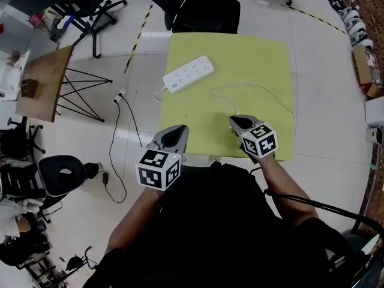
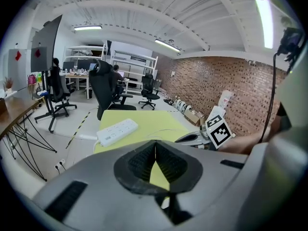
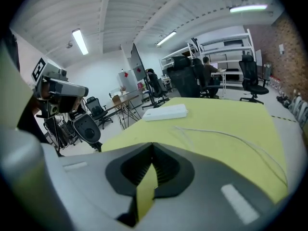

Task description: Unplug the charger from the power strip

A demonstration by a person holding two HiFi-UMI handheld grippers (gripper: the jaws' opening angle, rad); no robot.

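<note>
1. The power strip (image 1: pixel 188 74) is seen on the far left part of the yellow-green table (image 1: pixel 273 53); no plug is seen standing in its sockets; a thin white cable (image 3: pixel 217 133) lies loose on the table to its right, curving toward the near edge; the charger itself cannot be picked out, and may be hidden behind the right gripper (image 1: pixel 235 120).
2. The right gripper's jaws are pressed together with nothing between them; the left gripper (image 1: pixel 174 129) is likewise closed and empty; both are held over the near edge of the table, well apart from the strip.
3. The unplugging is judged to be done already, or very nearly; the step in hand is taken to be the drawing back of both grippers.
4. For that to be done well, the grippers should be lifted clear rather than dragged, so that the loose cable is not snagged; the power strip should be left undisturbed, since it looks light and would slide easily; the sockets should be checked from above before the task is counted finished.
</note>
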